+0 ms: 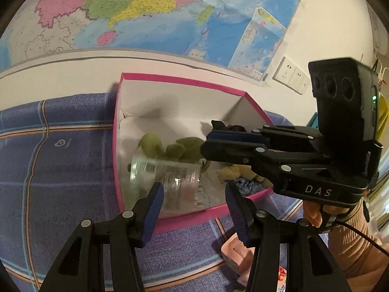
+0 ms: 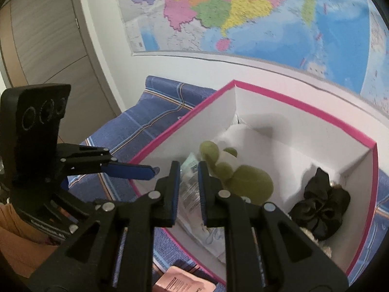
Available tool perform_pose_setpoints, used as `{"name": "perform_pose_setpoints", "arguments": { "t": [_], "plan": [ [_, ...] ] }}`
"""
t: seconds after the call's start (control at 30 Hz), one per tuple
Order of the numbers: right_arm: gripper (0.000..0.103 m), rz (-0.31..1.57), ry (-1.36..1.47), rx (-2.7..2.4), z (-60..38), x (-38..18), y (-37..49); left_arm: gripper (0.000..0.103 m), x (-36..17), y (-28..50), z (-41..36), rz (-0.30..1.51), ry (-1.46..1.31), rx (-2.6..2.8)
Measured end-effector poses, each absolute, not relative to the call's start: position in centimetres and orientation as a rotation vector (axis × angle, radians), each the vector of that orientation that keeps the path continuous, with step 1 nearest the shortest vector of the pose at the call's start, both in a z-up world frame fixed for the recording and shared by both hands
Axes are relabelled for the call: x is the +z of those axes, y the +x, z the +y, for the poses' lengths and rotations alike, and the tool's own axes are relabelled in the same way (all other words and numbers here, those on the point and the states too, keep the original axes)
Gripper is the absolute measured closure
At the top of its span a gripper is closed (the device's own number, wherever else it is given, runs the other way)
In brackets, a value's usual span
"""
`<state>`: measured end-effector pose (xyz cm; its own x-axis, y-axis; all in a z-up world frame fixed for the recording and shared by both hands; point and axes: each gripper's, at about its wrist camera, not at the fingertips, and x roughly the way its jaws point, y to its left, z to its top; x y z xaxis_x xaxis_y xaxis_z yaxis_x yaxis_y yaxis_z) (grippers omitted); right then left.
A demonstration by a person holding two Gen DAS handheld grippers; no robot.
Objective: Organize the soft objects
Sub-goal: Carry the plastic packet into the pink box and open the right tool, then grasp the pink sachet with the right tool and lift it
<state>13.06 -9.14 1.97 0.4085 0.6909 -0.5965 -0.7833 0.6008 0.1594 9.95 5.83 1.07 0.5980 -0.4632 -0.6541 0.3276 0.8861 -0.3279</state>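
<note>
A pink-rimmed white box [image 1: 184, 80] [image 2: 304, 104] sits on a blue checked cloth. Inside lie a green plush toy [image 1: 170, 146] [image 2: 248, 180], a clear plastic packet with a printed label [image 1: 165, 177] [image 2: 189, 189], a yellow plush [image 1: 237, 171] and a black fabric flower [image 2: 321, 204]. My left gripper [image 1: 194, 202] is open and empty, hovering over the box's near rim above the packet. My right gripper [image 2: 189, 192] hangs over the box with its jaws a narrow gap apart and nothing between them; it shows in the left wrist view [image 1: 214, 136] reaching in from the right.
A pink packet [image 1: 239, 253] [image 2: 184, 281] lies on the blue cloth [image 1: 60, 170] in front of the box. A wall map [image 1: 145, 12] hangs behind. Wall sockets [image 1: 291, 75] sit at the right. A wooden door [image 2: 48, 36] stands at the left.
</note>
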Motion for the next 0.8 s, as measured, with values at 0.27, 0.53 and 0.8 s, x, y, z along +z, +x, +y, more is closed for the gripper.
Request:
{"name": "perform_pose_setpoints", "arguments": {
  "t": [0.27,0.53,0.8],
  "plan": [
    [0.084,0.712,-0.073,0.916,-11.7,1.3,12.5,0.049,1.8,8.1,5.5,0.778,-0.156,-0.476],
    [0.069,0.702,0.002,0.930,-15.6,1.1,9.2,0.048,1.9,4.9,4.9,0.765,-0.116,-0.532],
    [0.061,0.816,0.074,0.926,-18.9,-2.6,6.0,0.048,-0.7,3.0,2.7,0.849,-0.106,-0.599]
  ]
}}
